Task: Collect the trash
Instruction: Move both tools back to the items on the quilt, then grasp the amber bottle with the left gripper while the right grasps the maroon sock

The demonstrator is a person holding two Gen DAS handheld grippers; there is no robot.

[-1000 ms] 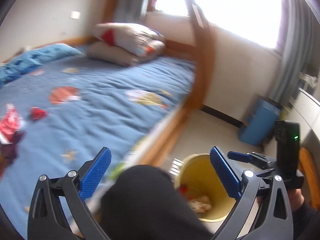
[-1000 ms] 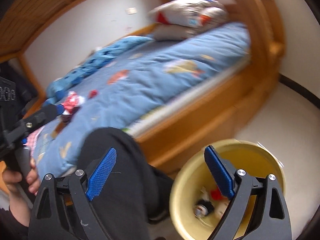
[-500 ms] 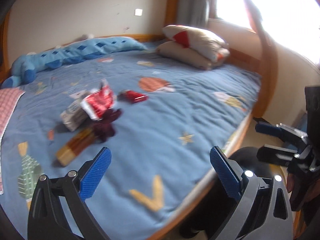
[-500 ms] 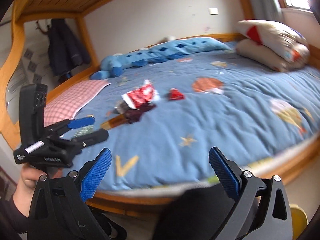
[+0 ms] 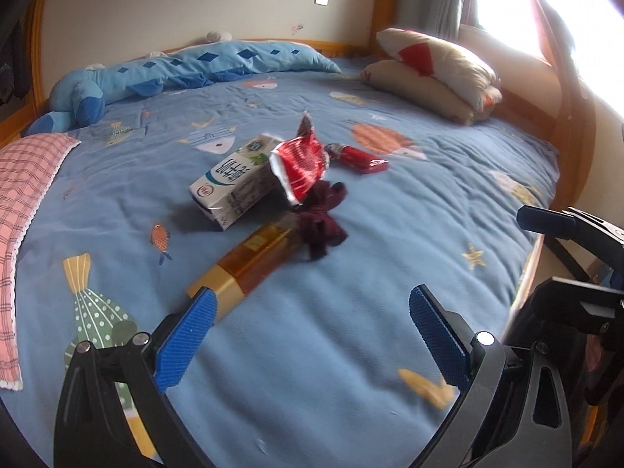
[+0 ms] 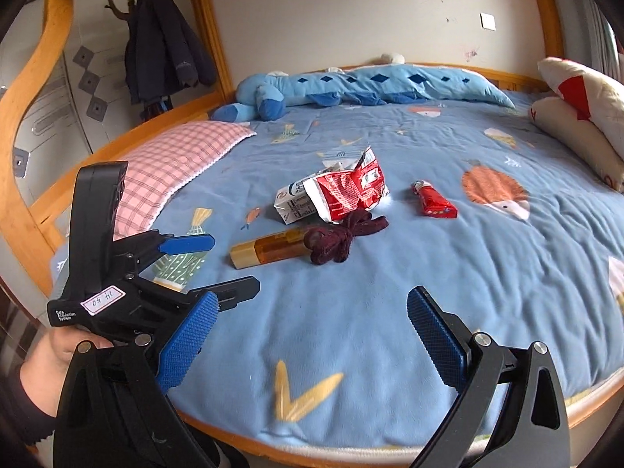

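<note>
Trash lies in a pile mid-bed: a white milk carton (image 5: 234, 179) (image 6: 292, 201), a crumpled red wrapper (image 5: 298, 165) (image 6: 345, 191), a dark maroon cloth (image 5: 321, 222) (image 6: 341, 236), an amber tube with a gold cap (image 5: 249, 261) (image 6: 269, 249), and a small red packet (image 5: 357, 158) (image 6: 433, 201) to the right. My left gripper (image 5: 312, 335) is open and empty, just short of the tube. My right gripper (image 6: 312, 333) is open and empty, nearer the bed's front edge. The left gripper also shows in the right wrist view (image 6: 199, 265).
The blue bedspread (image 6: 429, 280) covers a wooden-framed bunk bed. A pink checked pillow (image 6: 171, 167) lies at left, a blue plush (image 6: 351, 85) along the back wall, stacked pillows (image 5: 436, 78) at right. A jacket (image 6: 163, 46) hangs at the bed's left end.
Both grippers swung from the yellow bin on the floor up to face the bed. The trash pile is now central and closer in both views. Both stay open.
</note>
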